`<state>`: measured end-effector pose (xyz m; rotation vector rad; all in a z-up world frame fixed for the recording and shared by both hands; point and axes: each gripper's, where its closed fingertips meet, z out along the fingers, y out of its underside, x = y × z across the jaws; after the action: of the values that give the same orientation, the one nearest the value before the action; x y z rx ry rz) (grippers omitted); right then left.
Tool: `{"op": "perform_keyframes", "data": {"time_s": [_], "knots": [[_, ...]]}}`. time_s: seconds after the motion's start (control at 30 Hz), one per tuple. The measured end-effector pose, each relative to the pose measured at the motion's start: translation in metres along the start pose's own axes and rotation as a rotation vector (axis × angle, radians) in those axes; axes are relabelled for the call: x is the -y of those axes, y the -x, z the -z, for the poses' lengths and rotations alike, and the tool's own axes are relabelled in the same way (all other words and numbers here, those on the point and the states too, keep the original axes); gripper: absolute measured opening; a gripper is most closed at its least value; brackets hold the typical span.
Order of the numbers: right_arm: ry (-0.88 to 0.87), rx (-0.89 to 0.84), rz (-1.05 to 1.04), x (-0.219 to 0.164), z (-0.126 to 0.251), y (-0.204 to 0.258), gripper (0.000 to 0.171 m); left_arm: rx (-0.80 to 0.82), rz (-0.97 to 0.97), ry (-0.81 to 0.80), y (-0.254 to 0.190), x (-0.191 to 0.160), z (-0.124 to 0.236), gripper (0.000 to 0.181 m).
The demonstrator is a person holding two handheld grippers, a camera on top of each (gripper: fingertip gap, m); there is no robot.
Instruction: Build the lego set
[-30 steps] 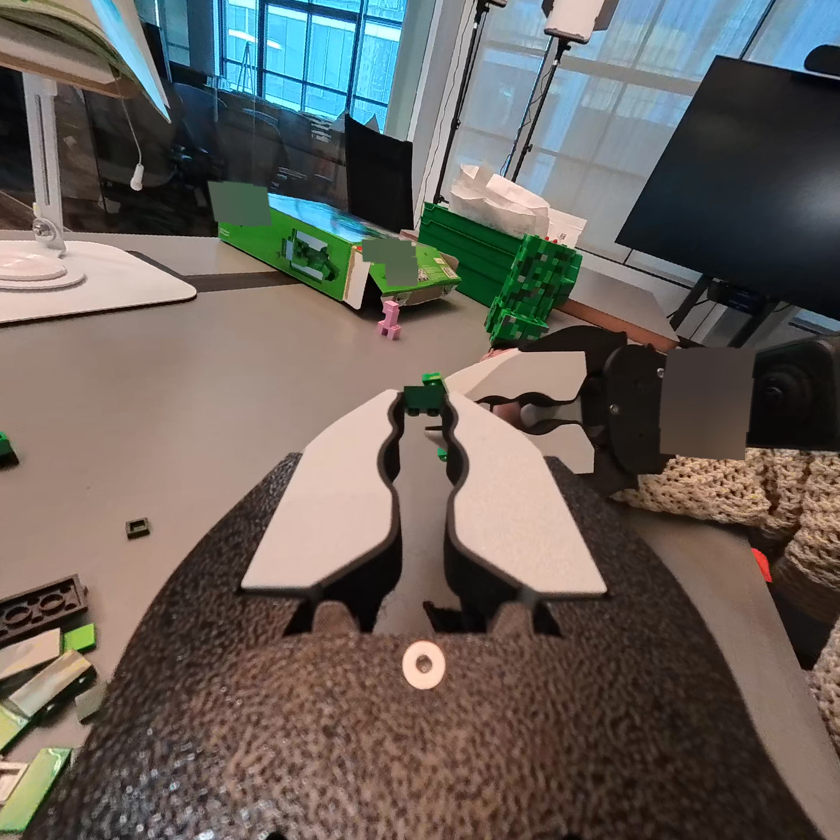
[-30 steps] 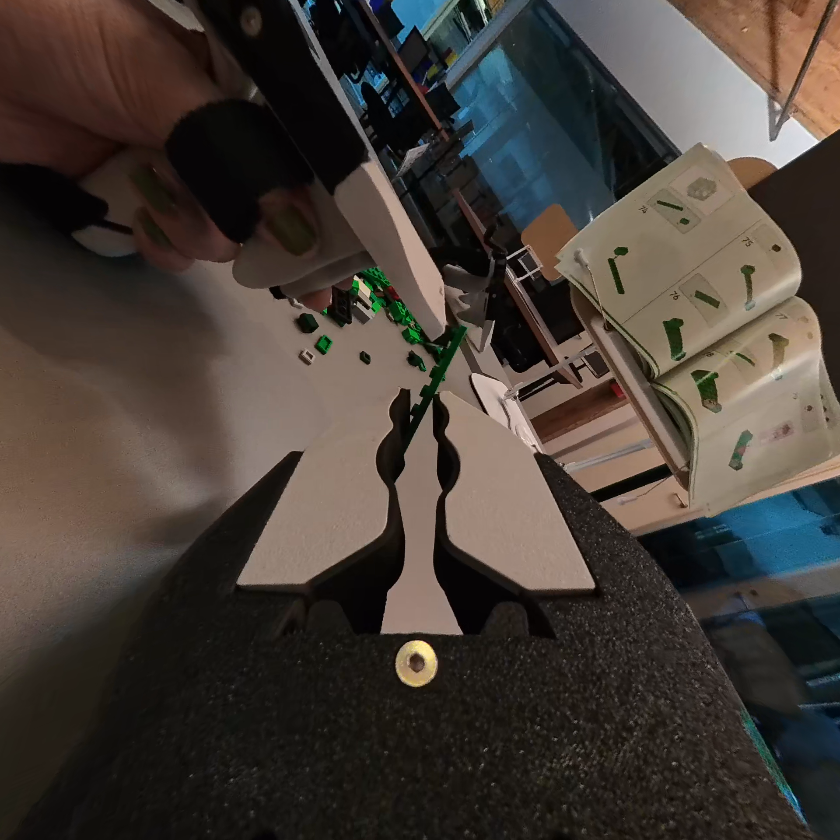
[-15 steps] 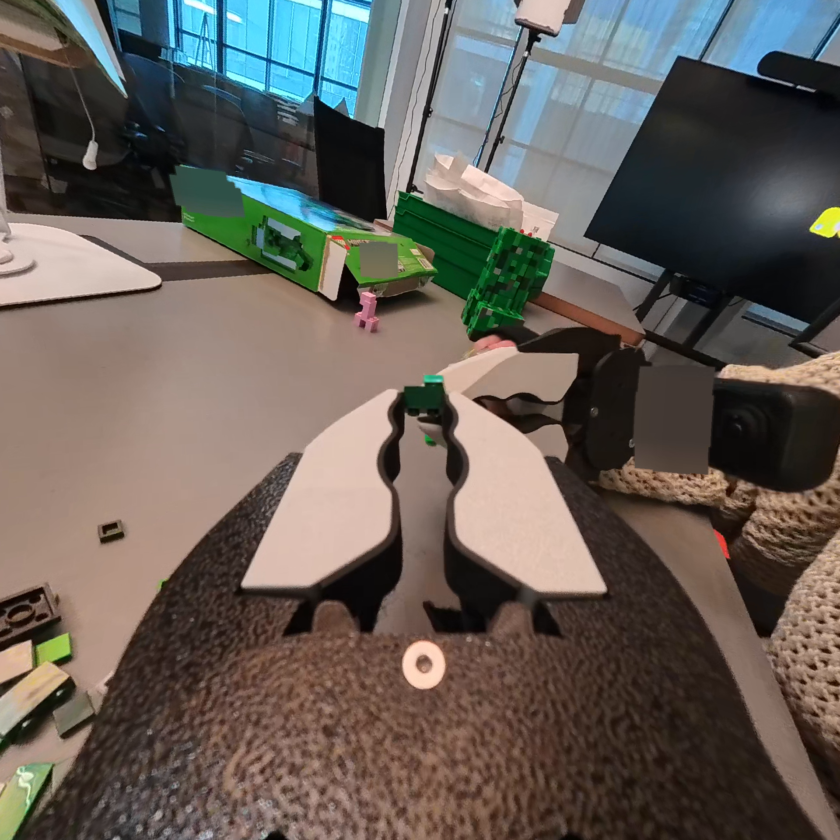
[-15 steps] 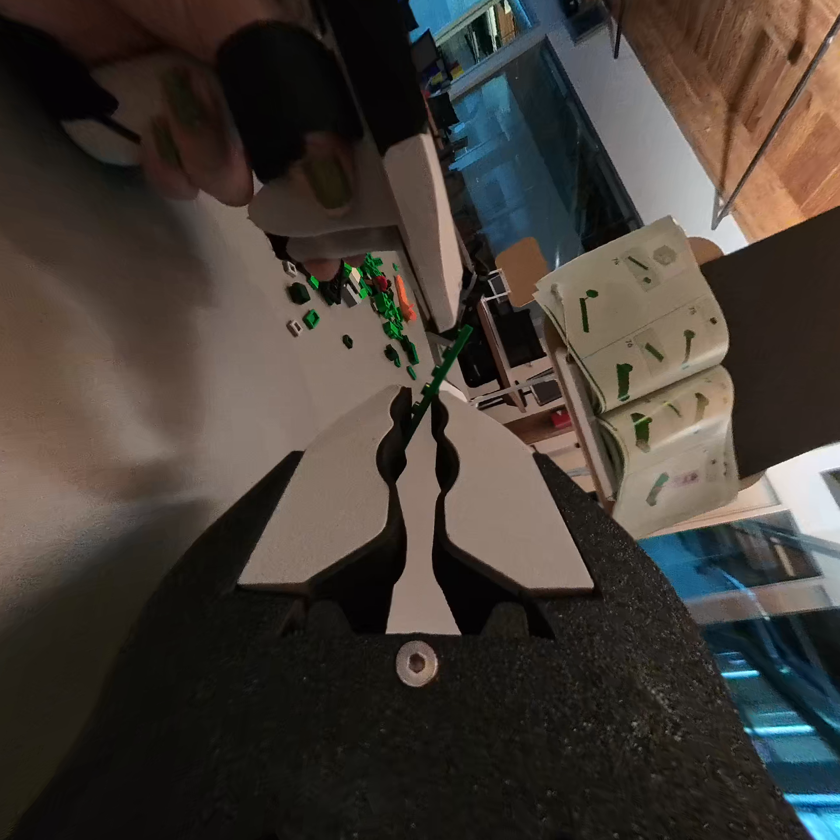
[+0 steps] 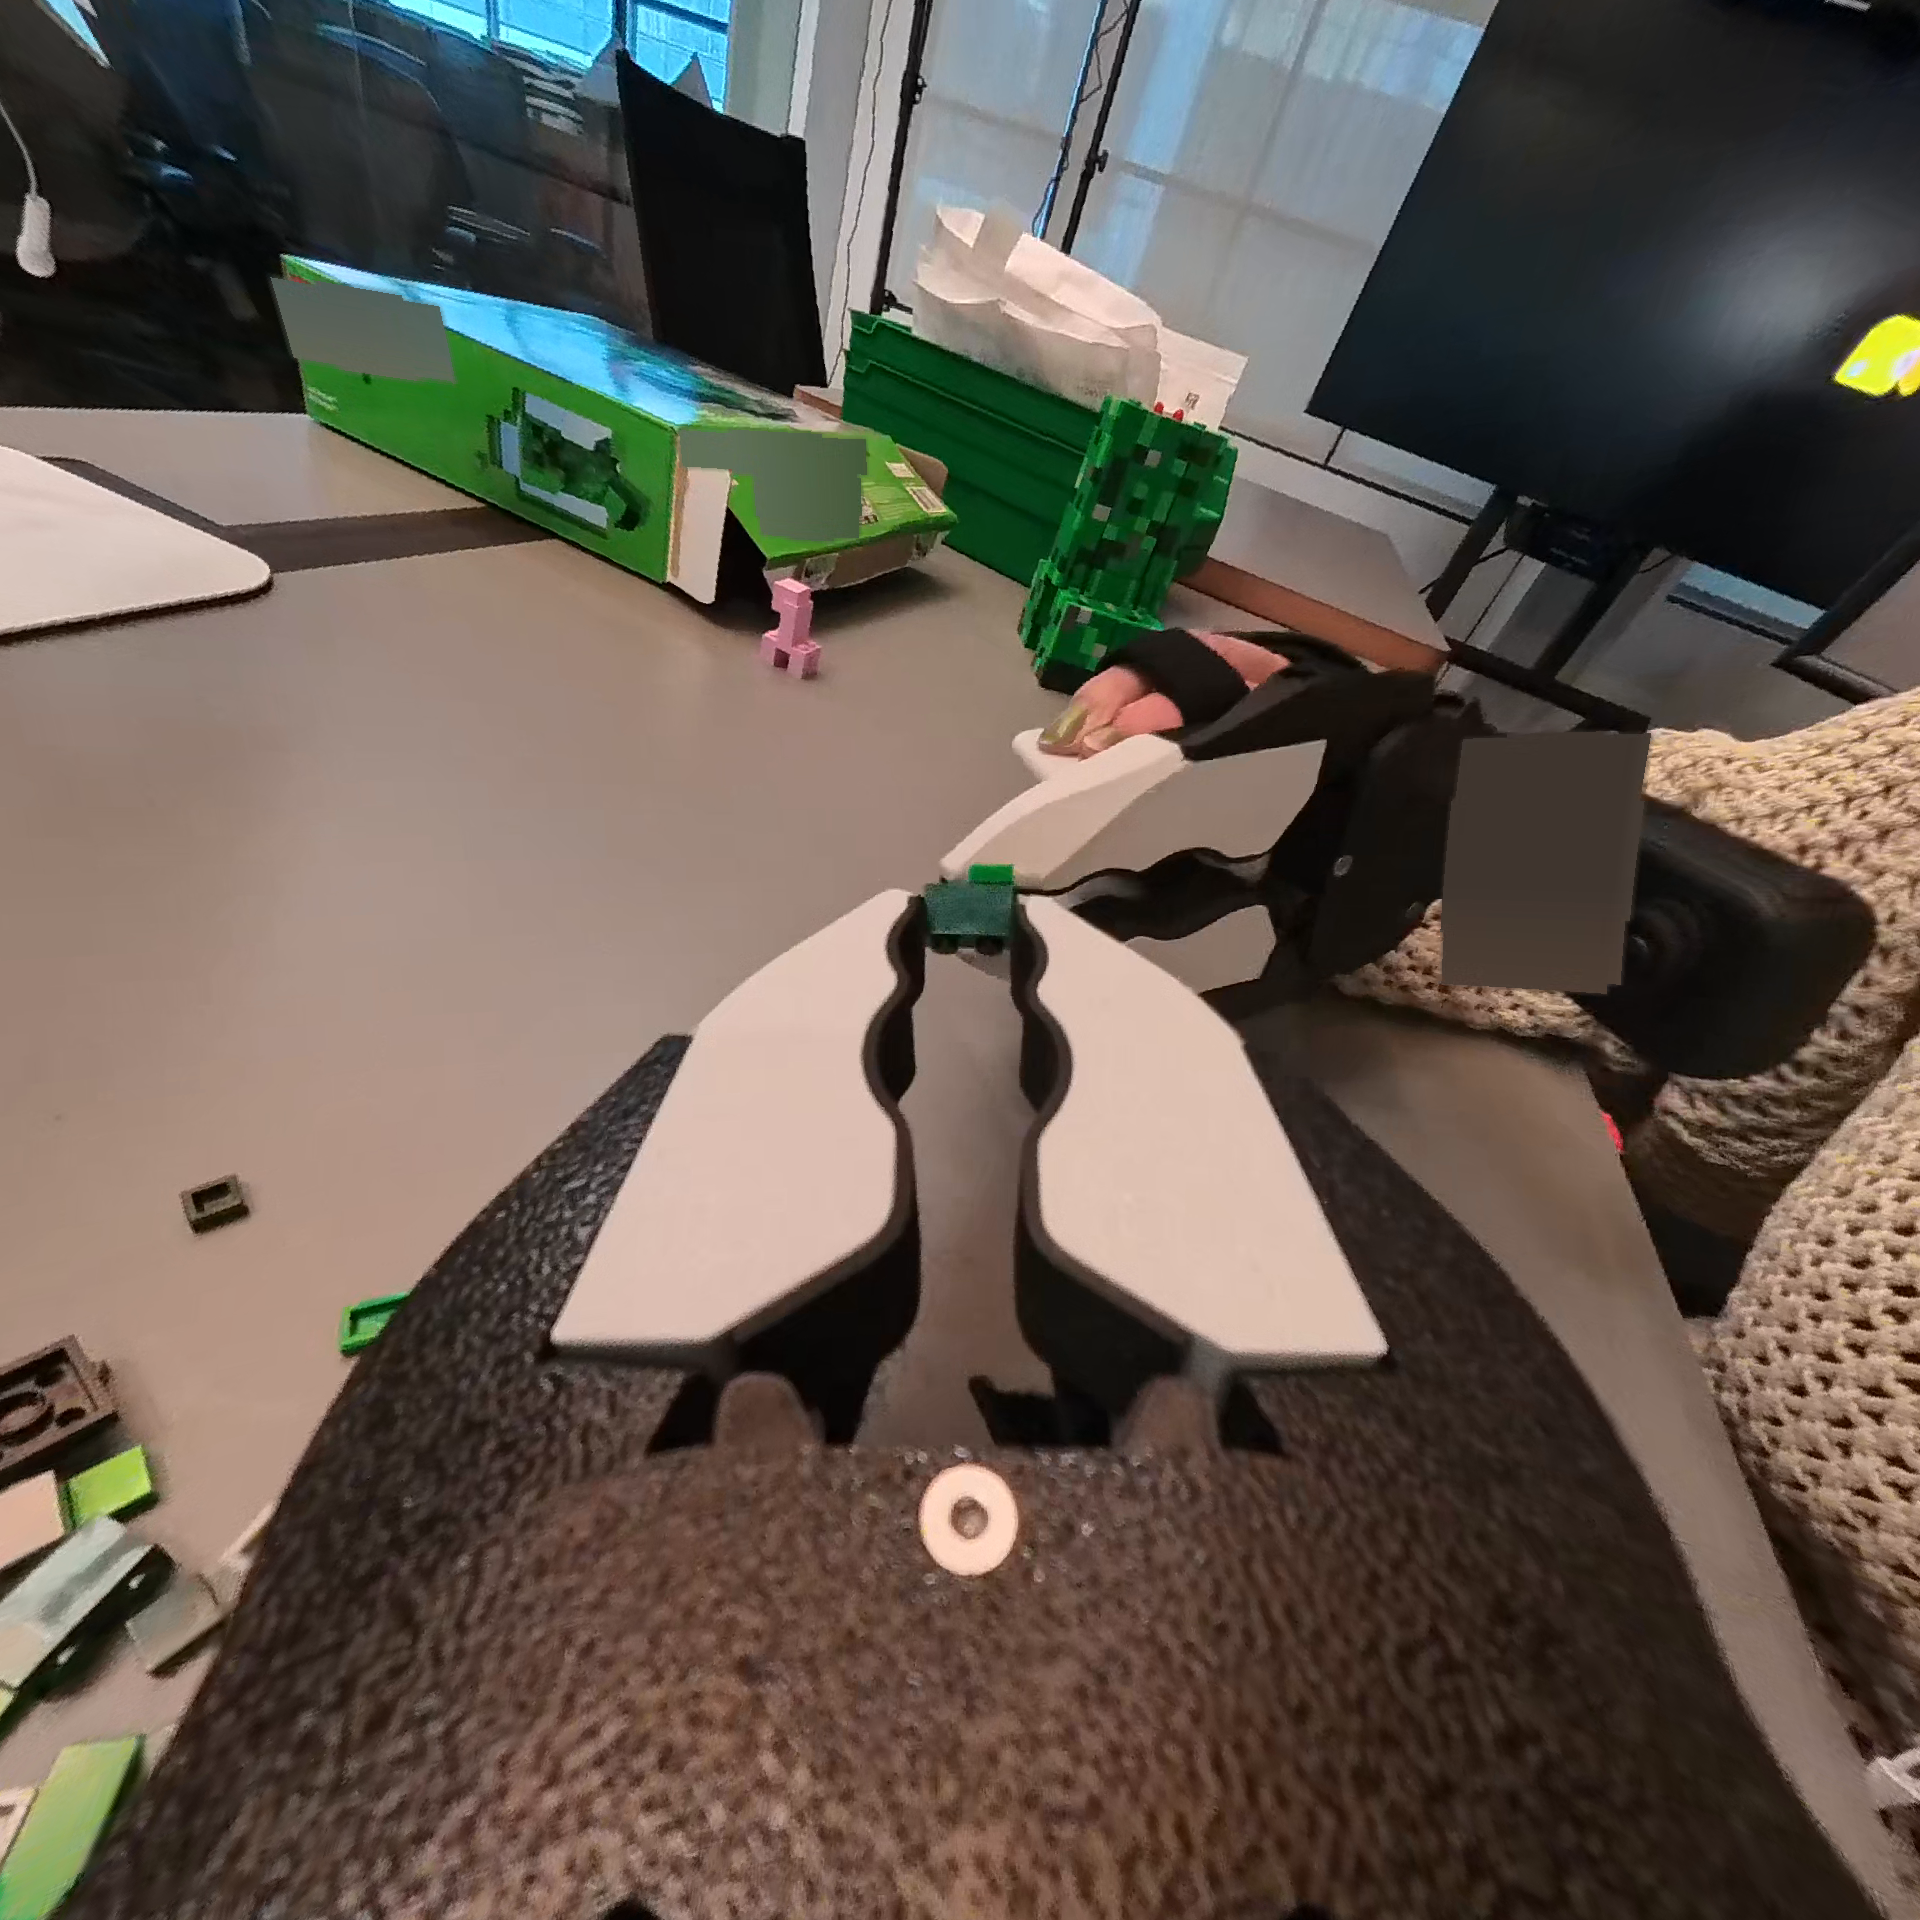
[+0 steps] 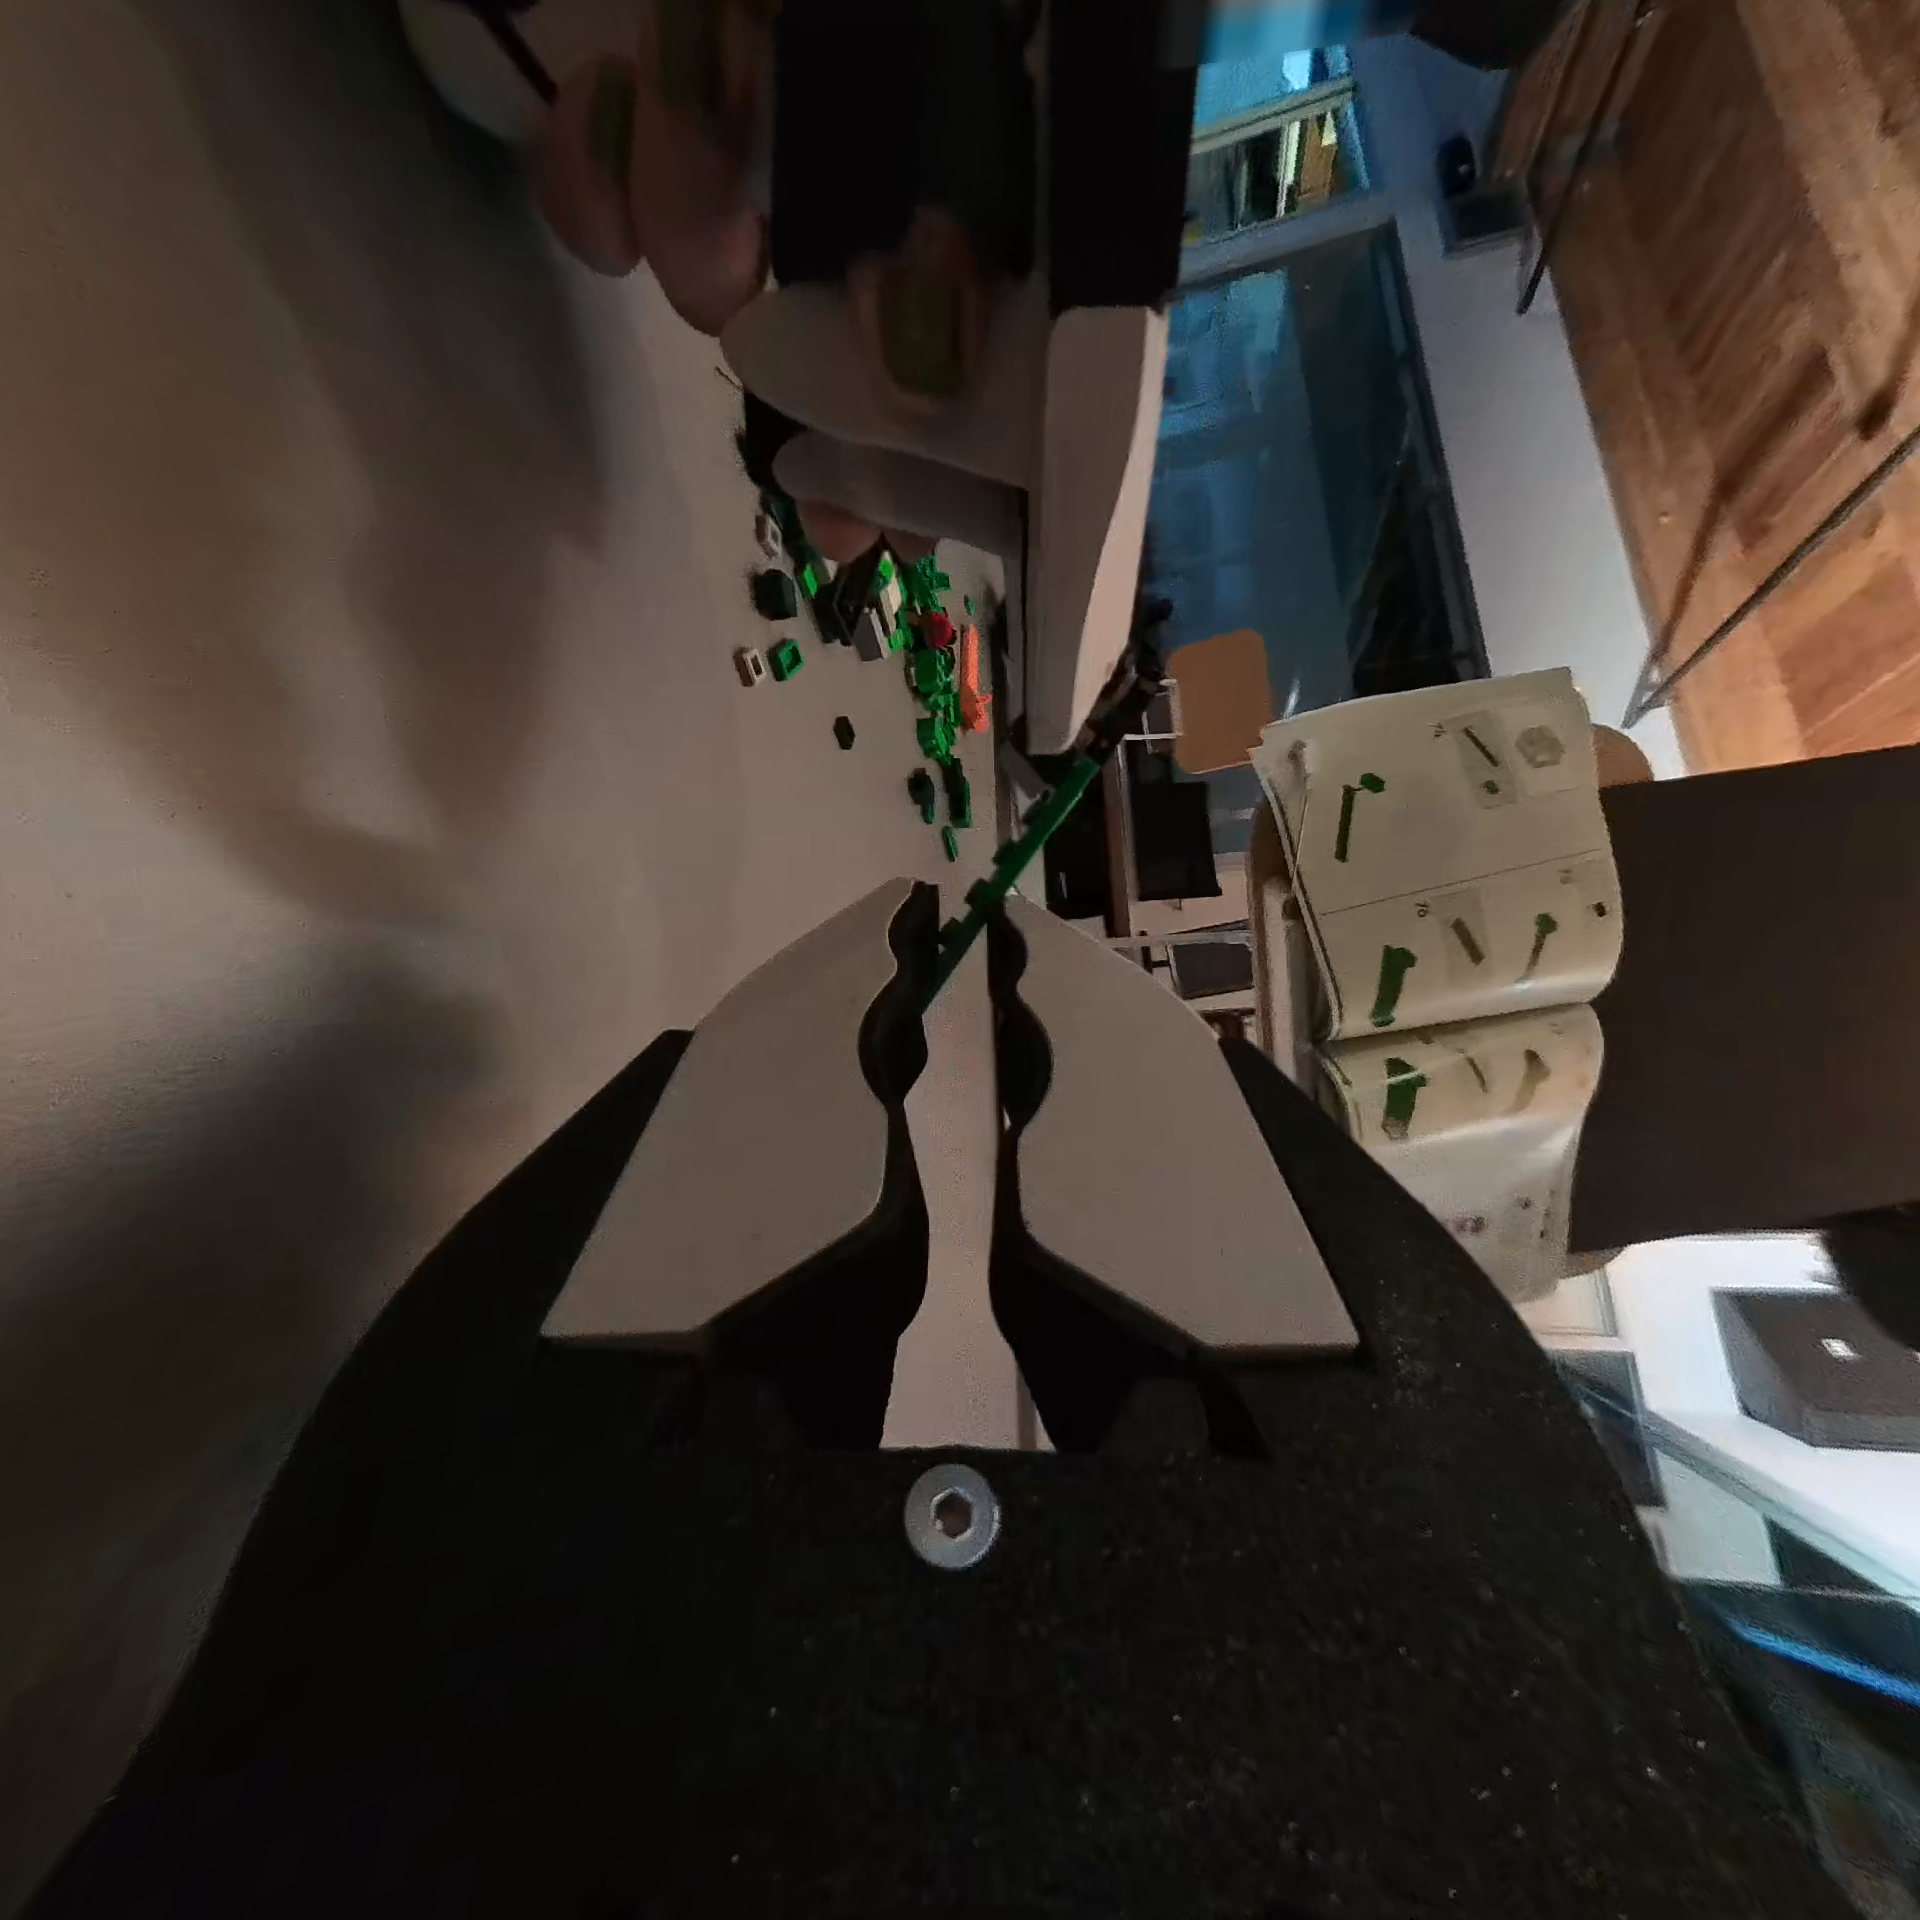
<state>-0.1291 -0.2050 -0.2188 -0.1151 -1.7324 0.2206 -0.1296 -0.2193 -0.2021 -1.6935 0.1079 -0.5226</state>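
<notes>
My left gripper [image 5: 968, 914] is shut on a small dark green brick [image 5: 968, 916] held above the grey table [image 5: 436, 831]. My right gripper [image 6: 958, 902] is shut on a long thin green plate [image 6: 1023, 852], seen edge-on and slanting up to the right. In the left wrist view the right gripper [image 5: 1049, 847] comes in from the right, its tips just behind the dark green brick. In the right wrist view the left gripper's white fingers [image 6: 1091, 499] hang above the plate's far end. Whether brick and plate touch, I cannot tell.
A built green blocky figure [image 5: 1132, 540], an open green box [image 5: 582, 468] and a small pink figure [image 5: 792, 634] stand at the back. Loose pieces lie at the left [image 5: 83, 1558] and in a pile [image 6: 914, 665]. An open instruction booklet [image 6: 1455, 935] stands to the side. A dark screen [image 5: 1662, 270] is behind. Left and right tips are no more than a few centimetres apart. The small pink figure [image 5: 792, 634] sits 25 centimeters or so from the ends of my right fingers.
Both grippers have stayed shut on their pieces. The right gripper has rolled and drawn closer to the left one, so the plate's far end now sits by the left fingertips.
</notes>
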Motion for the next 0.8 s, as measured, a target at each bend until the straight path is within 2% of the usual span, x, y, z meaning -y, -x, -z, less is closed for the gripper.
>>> {"op": "perform_keyframes", "data": {"time_s": [0.13,0.33,0.4,0.8], "knots": [[-0.01,0.03,-0.045,0.0028,0.0012,0.004,0.009,0.018,-0.055,0.012,-0.0002,-0.001,0.0006,0.014],[-0.015,0.025,-0.06,0.0057,0.0002,0.0036,0.01,0.007,-0.039,-0.005,-0.0002,0.0009,0.0023,0.014],[-0.032,0.046,-0.141,0.0054,-0.0008,0.0058,0.01,0.016,-0.047,-0.002,0.0001,0.0005,0.002,0.014],[-0.005,0.006,-0.169,0.004,-0.0046,0.0047,0.009,0.024,-0.006,-0.022,0.0041,0.0032,0.0024,0.014]]}}
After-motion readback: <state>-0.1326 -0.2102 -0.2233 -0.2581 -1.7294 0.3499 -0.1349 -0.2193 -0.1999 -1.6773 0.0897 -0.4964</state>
